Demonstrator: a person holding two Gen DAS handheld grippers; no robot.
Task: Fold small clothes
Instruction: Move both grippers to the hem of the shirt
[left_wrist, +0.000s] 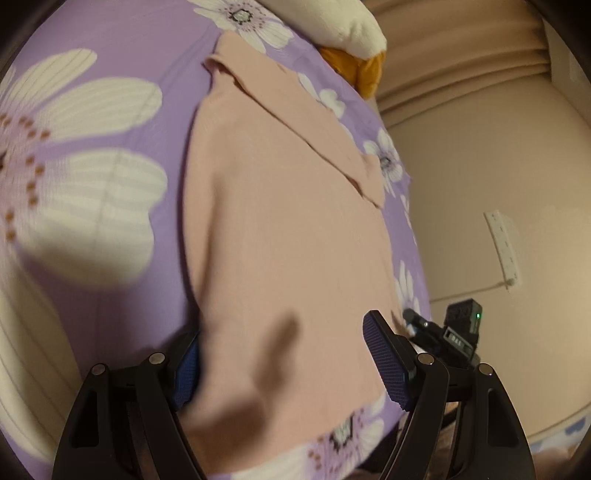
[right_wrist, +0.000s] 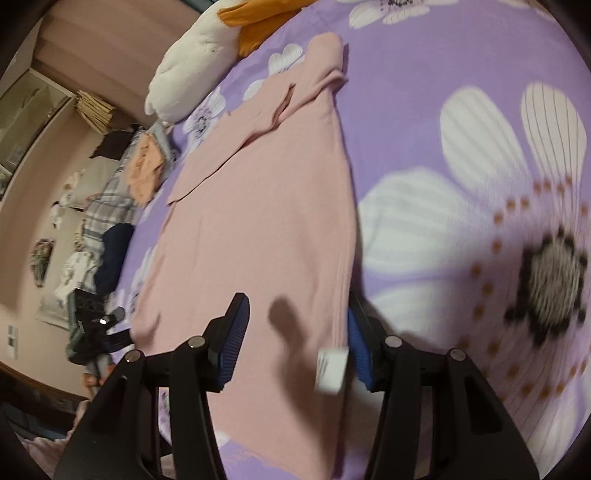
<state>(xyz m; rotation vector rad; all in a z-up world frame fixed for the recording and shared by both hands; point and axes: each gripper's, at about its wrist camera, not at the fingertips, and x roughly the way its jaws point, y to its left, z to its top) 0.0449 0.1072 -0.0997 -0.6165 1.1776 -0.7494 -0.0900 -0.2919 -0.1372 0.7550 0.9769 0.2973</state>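
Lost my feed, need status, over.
Left gripper and right gripper open, straddling near hem. Pink top flat on purple floral sheet, sleeve folded in. White tag between right fingers.

Two matching black handheld grippers with blue pads.

The left gripper (left_wrist: 288, 363) and right gripper (right_wrist: 295, 338) share black angular linkage arms with round silver pivot screws, and their fingers (left_wrist: 386, 363) carry blue ribbed pads; the other unit shows a small green light.

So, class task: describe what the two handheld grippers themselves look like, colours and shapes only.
Both look alike. The left gripper and the right gripper each have two glossy black angled arms with cut-out slots and round silver pivot bolts. Each finger ends in a flat blue pad with a fine ribbed texture. No cables or sleeves show.
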